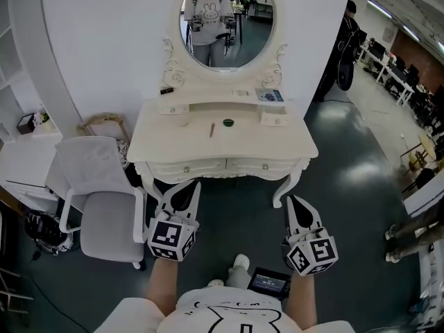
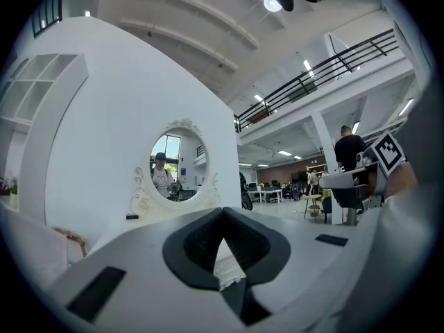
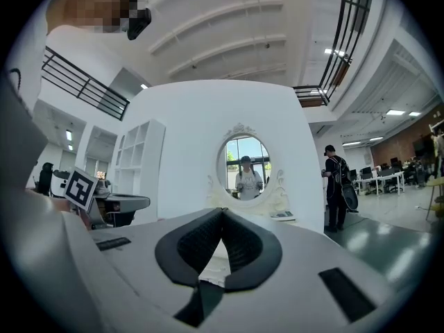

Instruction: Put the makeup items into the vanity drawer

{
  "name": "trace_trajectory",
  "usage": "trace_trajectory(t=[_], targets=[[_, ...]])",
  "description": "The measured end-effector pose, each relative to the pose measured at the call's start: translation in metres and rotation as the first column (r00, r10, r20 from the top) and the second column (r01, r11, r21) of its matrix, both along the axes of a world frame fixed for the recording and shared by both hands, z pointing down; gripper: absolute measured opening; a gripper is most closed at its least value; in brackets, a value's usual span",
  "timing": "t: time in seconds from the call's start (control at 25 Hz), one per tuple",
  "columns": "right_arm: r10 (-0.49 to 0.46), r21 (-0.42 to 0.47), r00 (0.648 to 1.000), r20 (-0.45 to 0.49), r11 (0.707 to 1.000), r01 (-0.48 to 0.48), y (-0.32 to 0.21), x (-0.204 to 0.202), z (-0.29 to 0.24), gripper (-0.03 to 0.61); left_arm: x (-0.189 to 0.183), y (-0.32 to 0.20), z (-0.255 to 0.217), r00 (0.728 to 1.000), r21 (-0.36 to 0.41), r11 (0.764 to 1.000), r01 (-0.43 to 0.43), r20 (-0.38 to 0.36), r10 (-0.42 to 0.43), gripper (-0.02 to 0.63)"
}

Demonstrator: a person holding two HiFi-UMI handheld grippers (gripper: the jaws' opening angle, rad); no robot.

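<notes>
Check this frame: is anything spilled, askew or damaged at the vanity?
Nothing stands out. The vanity stands level with its drawers shut; a thin stick and a small green item lie apart on its top. The chair sits upright beside it. The left claw and right claw are shut, empty.

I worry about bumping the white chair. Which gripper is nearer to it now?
Left. The left gripper hangs close beside the seat of the white chair, on its right in the head view. The right gripper is farther over, below the right leg of the vanity.
</notes>
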State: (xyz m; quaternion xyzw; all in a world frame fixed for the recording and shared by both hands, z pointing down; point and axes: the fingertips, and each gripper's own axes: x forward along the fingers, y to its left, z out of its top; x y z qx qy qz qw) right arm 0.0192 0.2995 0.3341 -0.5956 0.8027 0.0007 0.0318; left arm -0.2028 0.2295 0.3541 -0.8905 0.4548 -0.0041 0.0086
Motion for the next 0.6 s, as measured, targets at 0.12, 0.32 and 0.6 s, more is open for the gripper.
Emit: trace_trajectory(t=[0.12, 0.32, 0.6], targets=[[0.000, 0.000, 1.000, 0.013, 1.000, 0.000, -0.022, 0.007, 0.005, 0.008, 0.004, -0.018, 0.007, 1.000, -0.013, 1.000, 0.007, 0.007, -0.007, 0.026], [-0.013, 0.010, 0.999, 0.039, 1.000, 0.013, -0.069, 0.022, 0.008, 0.008, 0.011, -0.057, 0.014, 0.999, -0.024, 0.999, 0.041, 0.013, -0.041, 0.026], [-0.049, 0.015, 0.997, 0.057, 0.999, 0.048, -0.146, 0.053, 0.010, 0.008, 0.034, -0.129, 0.012, 0.995, -0.016, 0.995, 0.094, 0.019, -0.093, 0.026]])
